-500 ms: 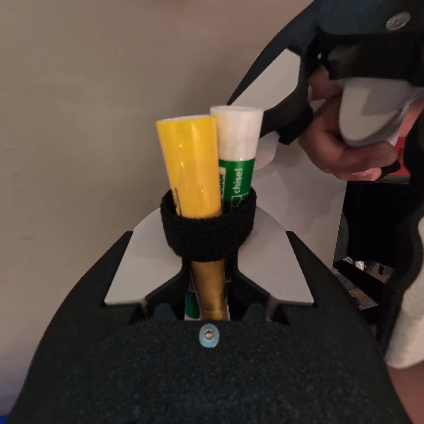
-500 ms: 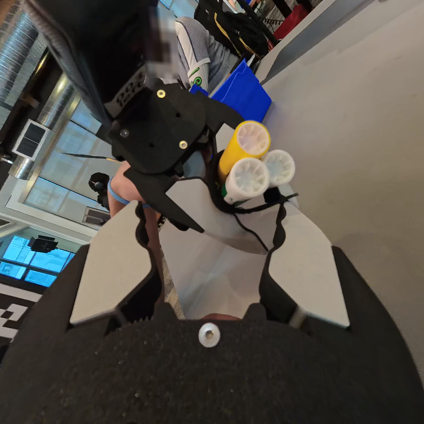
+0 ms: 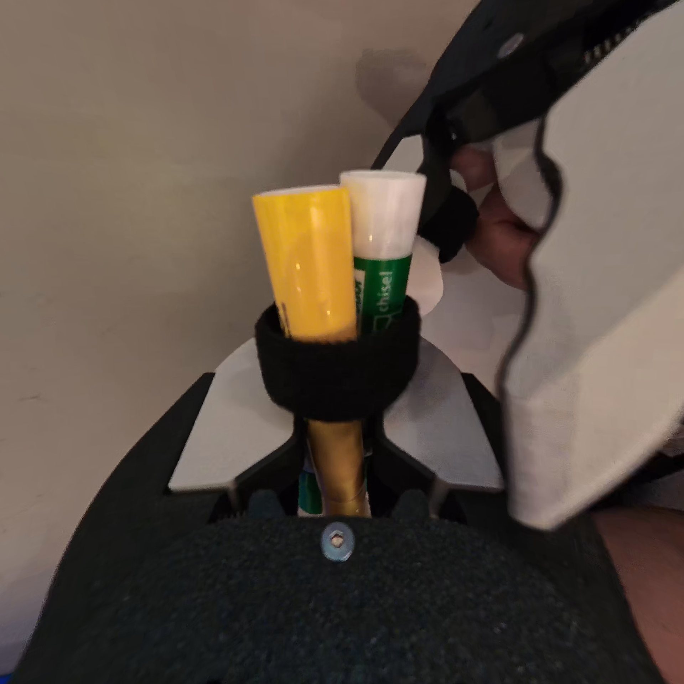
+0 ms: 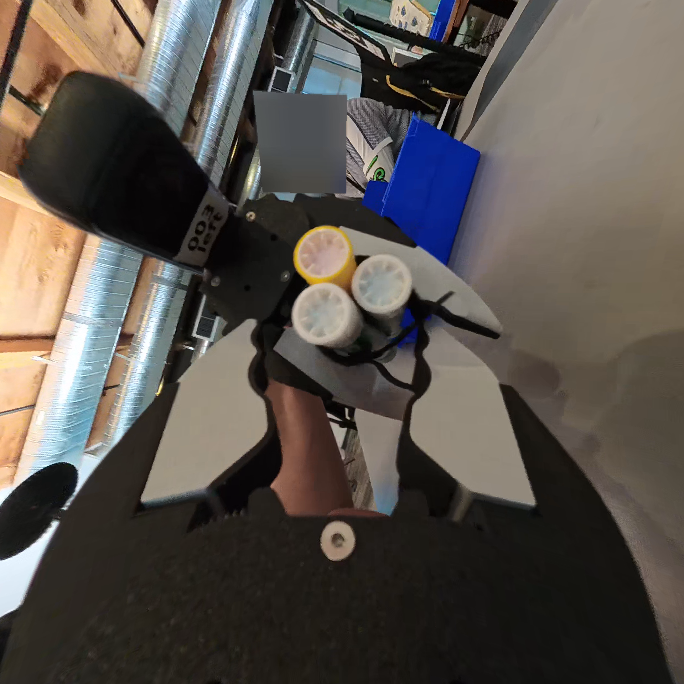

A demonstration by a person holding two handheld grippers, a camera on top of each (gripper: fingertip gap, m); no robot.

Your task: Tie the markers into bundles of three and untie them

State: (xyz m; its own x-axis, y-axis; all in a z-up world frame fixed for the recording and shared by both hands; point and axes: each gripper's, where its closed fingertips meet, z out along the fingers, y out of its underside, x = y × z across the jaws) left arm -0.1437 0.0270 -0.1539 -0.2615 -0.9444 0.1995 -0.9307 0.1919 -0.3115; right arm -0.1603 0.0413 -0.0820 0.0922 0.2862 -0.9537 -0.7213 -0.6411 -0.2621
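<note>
My left gripper point(image 3: 338, 348) is shut on a bundle of three markers and holds it upright. A yellow marker point(image 3: 307, 259) and a green marker with a white cap point(image 3: 381, 288) show above a black band point(image 3: 338, 374) wrapped around them. In the right wrist view I see the bundle end-on: the yellow end point(image 4: 324, 255) and two white caps point(image 4: 322, 314). The band's loose tail point(image 4: 462, 325) sticks out to the right. My right gripper point(image 4: 338, 333) is open, its tips just short of the caps. Its near finger point(image 3: 592, 296) fills the upper right of the left wrist view.
A grey tabletop point(image 3: 148, 185) lies behind the bundle. A blue bin point(image 4: 429, 192) stands at the table's far edge, with a seated person point(image 4: 370, 140) beyond it. A hand point(image 3: 507, 240) holds the right gripper close beside the markers.
My right gripper has moved in close to the bundle, so the caps now sit just beyond its open fingertips. My left gripper still holds the bundle in the same way.
</note>
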